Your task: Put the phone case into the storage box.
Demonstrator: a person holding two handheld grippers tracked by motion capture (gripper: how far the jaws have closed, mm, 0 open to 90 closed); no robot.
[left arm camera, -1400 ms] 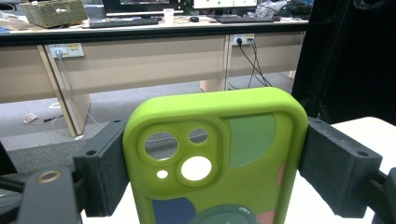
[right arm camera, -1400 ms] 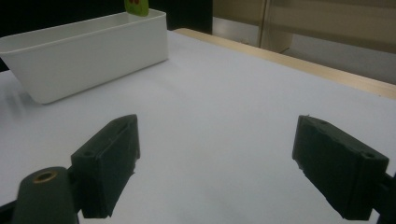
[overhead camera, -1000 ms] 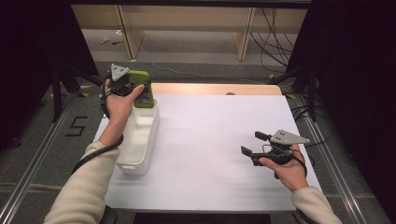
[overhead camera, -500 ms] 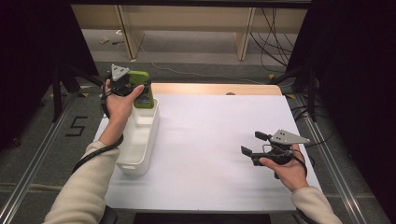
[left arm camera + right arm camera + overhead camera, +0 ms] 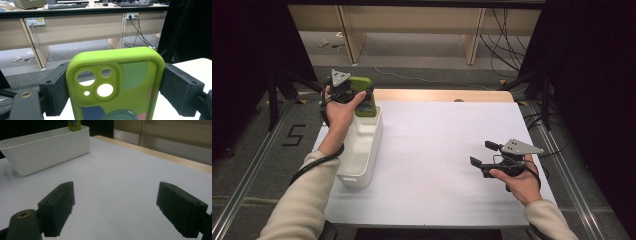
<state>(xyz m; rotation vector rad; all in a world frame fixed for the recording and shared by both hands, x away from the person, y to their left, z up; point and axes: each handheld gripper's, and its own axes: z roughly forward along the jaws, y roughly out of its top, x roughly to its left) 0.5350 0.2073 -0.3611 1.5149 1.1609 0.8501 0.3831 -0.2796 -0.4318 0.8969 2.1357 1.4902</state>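
**A green phone case held over the white bin**

In the high view, the left gripper [image 5: 357, 97] is in the upper left of the frame. It grips a green phone case [image 5: 363, 98] right above the far end of a long white bin [image 5: 362, 150]. The bin sits on the left side of the white table [image 5: 437, 150]. The right gripper [image 5: 484, 155] is in the lower right, just above the table, with its jaws apart and nothing between them.

In the left gripper view, the phone case [image 5: 117, 87] stands upright in the middle, and both black jaws press on its sides.

In the right gripper view, the jaws are wide apart at the bottom. The bin [image 5: 45, 152] is in the upper left, with a bit of the green case [image 5: 74, 125] poking up behind it
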